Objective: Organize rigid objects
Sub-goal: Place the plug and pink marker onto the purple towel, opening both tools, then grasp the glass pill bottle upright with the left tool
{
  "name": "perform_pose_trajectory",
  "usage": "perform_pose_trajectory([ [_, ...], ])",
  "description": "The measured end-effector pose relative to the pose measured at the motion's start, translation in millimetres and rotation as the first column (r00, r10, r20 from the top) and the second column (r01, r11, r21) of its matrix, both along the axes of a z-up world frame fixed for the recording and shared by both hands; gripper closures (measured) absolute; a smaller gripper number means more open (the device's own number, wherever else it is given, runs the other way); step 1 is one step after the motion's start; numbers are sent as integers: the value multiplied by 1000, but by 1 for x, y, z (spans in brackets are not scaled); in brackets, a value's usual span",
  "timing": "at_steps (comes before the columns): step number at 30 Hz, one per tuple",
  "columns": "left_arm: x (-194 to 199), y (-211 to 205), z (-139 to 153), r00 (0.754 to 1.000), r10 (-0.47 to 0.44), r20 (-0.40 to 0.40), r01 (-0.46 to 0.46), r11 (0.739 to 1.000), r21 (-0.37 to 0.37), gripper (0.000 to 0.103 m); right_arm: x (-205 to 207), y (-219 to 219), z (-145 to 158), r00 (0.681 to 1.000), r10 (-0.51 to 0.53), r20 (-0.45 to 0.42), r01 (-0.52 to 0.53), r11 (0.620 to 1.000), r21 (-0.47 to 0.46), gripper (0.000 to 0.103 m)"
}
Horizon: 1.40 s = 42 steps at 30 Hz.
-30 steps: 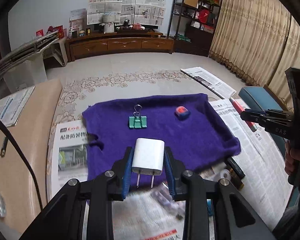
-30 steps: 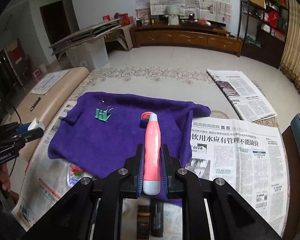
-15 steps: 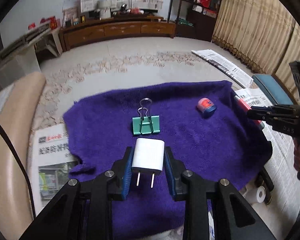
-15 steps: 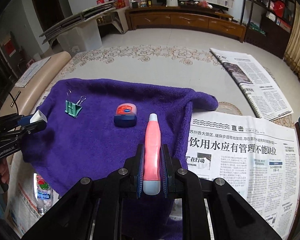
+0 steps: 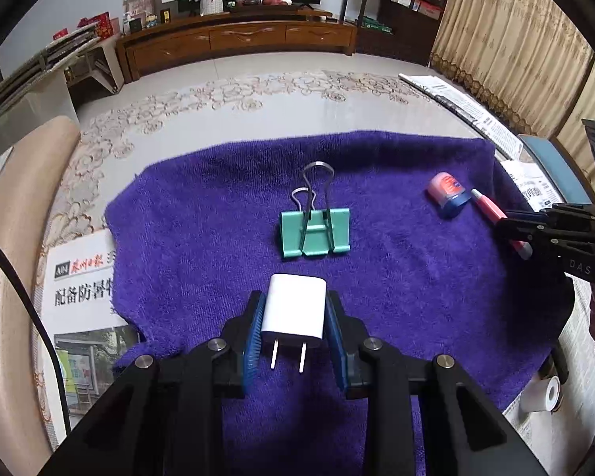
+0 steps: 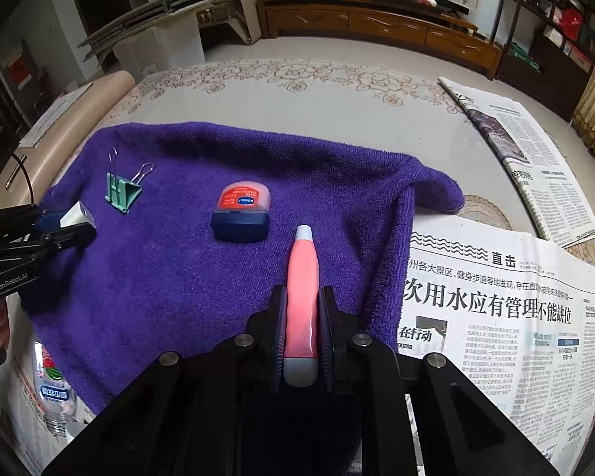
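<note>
The left claw (image 5: 293,335) is clamped on a white charger (image 5: 293,311) above the purple towel (image 5: 218,214), just short of the green binder clip (image 5: 315,232), while the right claw (image 6: 301,333) grips a pink pen (image 6: 302,297) beside the small jar (image 6: 242,214).

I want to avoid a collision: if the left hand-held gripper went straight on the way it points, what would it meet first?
Probably the green binder clip, lying on the purple towel directly ahead of the white charger held in the left hand-held gripper. Depth is unclear.

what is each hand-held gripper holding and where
Left hand-held gripper: white charger, by its sides. Right hand-held gripper: pink pen, near its rear end.
</note>
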State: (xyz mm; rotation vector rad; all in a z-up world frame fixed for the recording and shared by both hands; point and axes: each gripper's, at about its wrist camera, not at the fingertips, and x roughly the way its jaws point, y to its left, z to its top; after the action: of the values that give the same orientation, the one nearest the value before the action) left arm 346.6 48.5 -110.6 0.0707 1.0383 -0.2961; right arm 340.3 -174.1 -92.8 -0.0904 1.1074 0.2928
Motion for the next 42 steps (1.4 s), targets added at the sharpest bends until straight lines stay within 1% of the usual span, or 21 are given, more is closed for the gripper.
perform_pose_trajectory([
  [6,-1,-2,0,1000,-14,5,14,1000,9,75,-3,2,-3,1000,28,13,-28,999,-16,86],
  [10,-3,-6,0,999,-33,15,32,998,46,73,-5,4,-2,998,65,19,-64,997,-35,86],
  [12,-3,-9,0,999,-47,11,47,998,45,66,-4,3,-2,997,76,13,-75,997,-29,85],
  [13,-4,-10,0,999,-52,7,52,998,44,54,-4,2,-2,997,81,11,-81,996,-28,84],
  [14,-4,-12,-1,998,-59,-3,59,997,48,35,-4,2,-1,996,90,5,-89,996,-22,81],
  [15,-4,-15,-3,998,-65,-13,66,996,60,28,-5,3,-1,995,97,1,-97,995,-18,78],
  [16,-5,-17,-5,998,-69,-16,70,994,80,25,-5,5,0,994,105,-2,-105,994,-18,72],
  [17,-6,-18,-5,997,-76,-13,77,993,91,25,-7,6,2,994,108,3,-108,994,-23,63],
  [18,-8,-18,-5,996,-84,-7,84,991,102,25,-12,8,7,994,110,26,-109,994,-31,58],
  [19,-10,-17,-3,997,-76,-11,77,991,109,25,-17,8,13,993,110,48,-108,994,-34,49],
  [20,-13,-15,-1,998,-65,-14,66,992,106,25,-23,7,20,992,107,69,-106,994,-28,40],
  [21,-17,-12,2,998,-54,-15,55,994,92,24,-27,7,26,991,104,85,-103,995,-16,35],
  [22,-21,-10,7,999,-43,-17,44,996,81,20,-35,5,36,990,95,108,-95,995,3,23],
  [23,-27,-9,13,999,-33,-17,34,997,72,13,-42,3,43,989,83,124,-86,996,17,9],
  [24,-33,-8,18,1000,-24,-9,25,998,63,7,-49,0,50,989,68,132,-73,997,30,2],
  [25,-40,-7,25,1000,-12,0,12,998,54,0,-56,-1,55,989,47,138,-53,998,41,0],
  [28,-70,-8,47,998,58,-7,-58,998,7,0,-84,-8,68,993,-43,115,37,998,51,0],
  [31,-97,-9,57,990,137,-34,-138,990,-37,0,-107,-10,73,994,-80,81,75,995,60,0],
  [35,-126,-8,51,973,217,-72,-223,971,-83,0,-141,-20,85,992,-114,62,107,990,96,0],
  [39,-142,-9,26,954,267,-138,-283,953,-108,0,-177,-36,96,982,-176,71,163,975,154,0],
  [42,-143,-15,11,948,288,-136,-298,953,-57,0,-199,-48,93,971,-234,56,214,947,241,0],
])
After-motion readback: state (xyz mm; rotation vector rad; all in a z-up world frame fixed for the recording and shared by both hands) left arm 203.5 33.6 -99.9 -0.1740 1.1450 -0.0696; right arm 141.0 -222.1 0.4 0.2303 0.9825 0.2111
